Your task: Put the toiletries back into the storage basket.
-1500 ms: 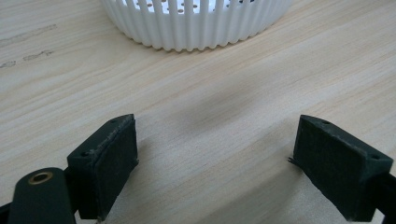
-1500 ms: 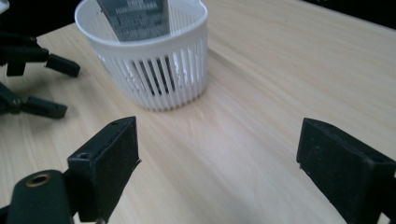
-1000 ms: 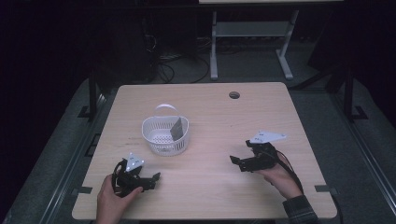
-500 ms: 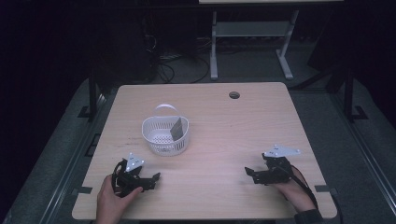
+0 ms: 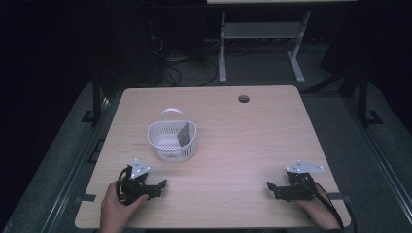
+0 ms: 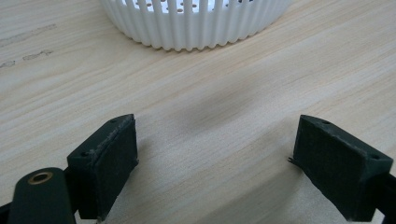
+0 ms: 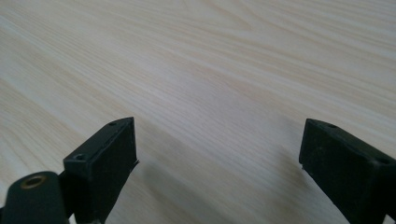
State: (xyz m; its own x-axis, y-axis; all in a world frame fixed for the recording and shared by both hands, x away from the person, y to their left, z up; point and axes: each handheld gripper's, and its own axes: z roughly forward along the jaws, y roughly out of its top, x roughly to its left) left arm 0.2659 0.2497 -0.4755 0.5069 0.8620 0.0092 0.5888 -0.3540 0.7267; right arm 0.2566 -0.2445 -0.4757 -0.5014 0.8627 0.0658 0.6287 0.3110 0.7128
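A white slotted basket (image 5: 172, 141) with a handle stands left of the table's middle, and a dark flat card (image 5: 184, 134) leans inside it. My left gripper (image 5: 160, 186) rests near the front left edge, a short way in front of the basket, open with nothing between its jaws. In the left gripper view the basket wall (image 6: 196, 23) lies straight ahead, and the left gripper (image 6: 215, 154) is open over bare wood. My right gripper (image 5: 270, 187) sits low at the front right, open and empty. The right gripper (image 7: 217, 154) has only wood ahead of it.
The light wooden table (image 5: 243, 145) has a round cable hole (image 5: 244, 99) near its far edge. A metal frame (image 5: 257, 43) and cables stand on the dark floor beyond the table. Table edges lie close behind both hands.
My right gripper has moved back toward the front right edge and lower onto the table. The left gripper and the basket have stayed put.
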